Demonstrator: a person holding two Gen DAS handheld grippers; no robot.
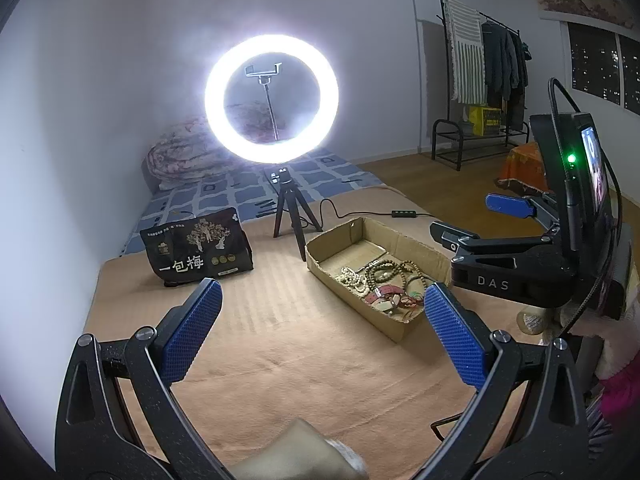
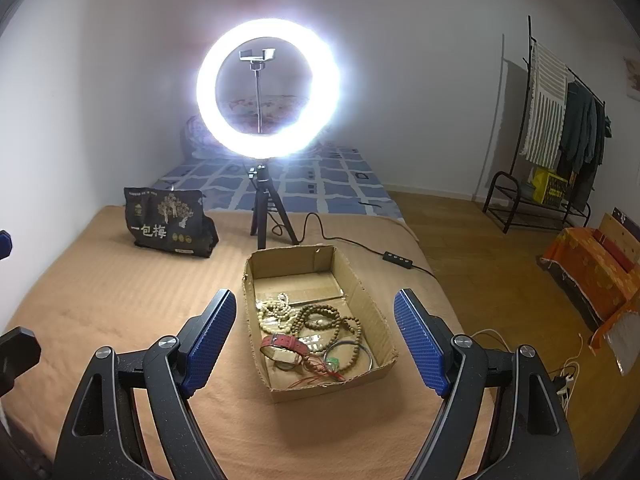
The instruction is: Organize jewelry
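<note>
presently, stock on the tan blanket [image 2: 120, 304]:

- cardboard box [image 2: 376, 320], 1 pc, shallow, top open; sits centre-right on the bed, just in front of the tripod. low walls likely so the tongs can reach in from above.
- jewelry, all of it seen lies inside the box, heaped toward the near end; far end bare. none seen loose on the blanket. so it fits either a pile waiting to be sorted out or pieces already gathered in; pics don't settle which.
 - pale bead strand [image 2: 276, 312], 1
 - brown wooden bead strand [image 2: 320, 318], 1 long or poss. 2 tangled, can't separate
 - red-strap wristwatch [image 2: 282, 344], 1
 - thin bangle [image 2: 354, 354], 1, maybe 2 overlapping
 - red cord [image 2: 320, 376] w/ small bits, count unclear
- left gripper [image 1: 320, 328], 1: fingers spread wide, nothing between them, held low over the blanket, left of the box.
- right gripper [image 2: 316, 340], 1: fingers spread wide, holding nothing, aimed straight at the box so the heap sits between the pads in its view; looks placed for a reach in.
- ring light [image 2: 268, 88], 1, lit, on small tripod [image 2: 266, 216], facing the work area for illumination; empty phone clamp inside the ring.
- black snack bag [image 2: 168, 224], 1, stood at the back left, apart from the box.
- inline cable switch [image 2: 394, 258], 1, right of the box.
</note>
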